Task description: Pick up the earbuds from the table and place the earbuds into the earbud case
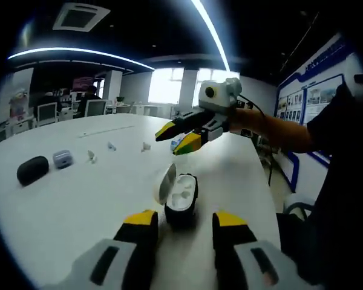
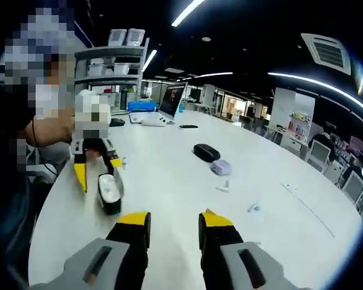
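so the left gripper [image 1: 183,228] has its yellow-tipped fingers [image 1: 140,225] spread apart on either side of the base of the open earbud case [image 1: 180,198], not pinching it as far as i can tell. the case is black outside, white inside, lid flipped up, sitting on the white table [image 1: 78,199].

the right gripper [image 1: 180,138] hangs above the table past the case, fingers slightly parted with something small and pale-blue between the tips, probably an earbud but it's too blurry to be sure. in its own view the right gripper [image 2: 174,225] shows a clear gap between the jaws and bare table beyond.

further out on the table: three small white earbuds [image 1: 112,147] scattered well apart from the case, then a lavender case [image 1: 63,159] just beside a black oval case [image 1: 32,170]. from the right gripper view the left gripper [image 2: 97,172] straddles the earbud case [image 2: 109,192], the lavender case [image 2: 221,167] and black oval case [image 2: 206,152] are mid-table, and a laptop [image 2: 169,104] sits at the far end.
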Demonstrator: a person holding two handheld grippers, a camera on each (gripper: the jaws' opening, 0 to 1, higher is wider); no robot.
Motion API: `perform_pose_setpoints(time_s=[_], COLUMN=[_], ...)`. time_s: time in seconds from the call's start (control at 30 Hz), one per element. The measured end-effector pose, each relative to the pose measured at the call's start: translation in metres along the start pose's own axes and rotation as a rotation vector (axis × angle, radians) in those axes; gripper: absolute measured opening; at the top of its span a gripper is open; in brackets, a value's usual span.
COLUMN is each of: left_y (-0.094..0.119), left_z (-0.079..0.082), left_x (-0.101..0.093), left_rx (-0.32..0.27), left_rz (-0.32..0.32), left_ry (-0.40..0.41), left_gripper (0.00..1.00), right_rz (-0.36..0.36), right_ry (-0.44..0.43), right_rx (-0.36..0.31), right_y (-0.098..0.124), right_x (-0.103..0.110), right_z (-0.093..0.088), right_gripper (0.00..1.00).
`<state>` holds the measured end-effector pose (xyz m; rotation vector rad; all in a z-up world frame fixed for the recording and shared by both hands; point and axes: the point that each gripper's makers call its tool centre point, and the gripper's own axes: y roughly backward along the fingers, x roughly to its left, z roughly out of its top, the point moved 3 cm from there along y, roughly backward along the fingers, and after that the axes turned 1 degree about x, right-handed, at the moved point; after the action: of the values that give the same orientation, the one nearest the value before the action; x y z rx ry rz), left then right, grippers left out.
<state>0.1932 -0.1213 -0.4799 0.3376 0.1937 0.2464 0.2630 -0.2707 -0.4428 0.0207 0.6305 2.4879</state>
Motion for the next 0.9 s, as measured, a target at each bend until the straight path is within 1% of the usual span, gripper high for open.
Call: perform_pose_setpoints(time_s=[0.13,0.17,0.2,0.23,0.37,0.47,0.53,0.57,0.67,0.77,0.83,0.9], left_y=[0.009,0.01,0.012,0.013,0.019,0.023,0.026,0.027,0.031,0.033,0.033,0.033], left_z=[-0.002,-0.002,-0.003,-0.004,-0.005,-0.007,-0.008,-0.009,-0.009,-0.009,-0.008,-0.008], left_x=[-0.001,-0.001,-0.002,-0.002,-0.002,-0.003,-0.002,-0.002,0.0,0.001,0.001,0.001], left_rx=[-0.014,-0.014,-0.014,-0.016,-0.022,-0.018,-0.018,-0.019,-0.021,-0.026,-0.03,-0.032], left_rz=[0.02,0.022,0.024,0.026,0.031,0.034,0.035,0.035,0.042,0.048,0.048,0.049], left_ry=[0.008,0.007,0.007,0.009,0.017,0.019,0.021,0.024,0.029,0.039,0.045,0.049], left_gripper=[0.38,0.38,0.38,0.38,0.38,0.38,0.38,0.38,0.38,0.38,0.38,0.38], right_rz=[-0.02,-0.025,-0.013,0.009,0.049,0.082,0.102,0.125,0.141,0.169,0.198,0.211], right_ry=[0.004,0.007,0.008,0.005,0.009,0.01,-0.011,-0.03,-0.051,-0.054,-0.07,-0.07], right_rx=[0.044,0.057,0.068,0.084,0.123,0.147,0.159,0.158,0.148,0.158,0.165,0.168], right_y=[-0.027,-0.032,-0.041,-0.049,-0.077,-0.093,-0.099,-0.103,-0.108,-0.113,-0.115,-0.117], right_x=[-0.044,-0.05,-0.058,-0.063,-0.084,-0.093,-0.096,-0.096,-0.098,-0.098,-0.095,-0.094], right_z=[0.012,0.013,0.016,0.015,0.012,0.008,0.005,0.005,0.006,0.004,0.003,0.002], right_gripper=[0.29,0.29,0.29,0.29,0.28,0.25,0.25,0.25,0.23,0.21,0.21,0.21])
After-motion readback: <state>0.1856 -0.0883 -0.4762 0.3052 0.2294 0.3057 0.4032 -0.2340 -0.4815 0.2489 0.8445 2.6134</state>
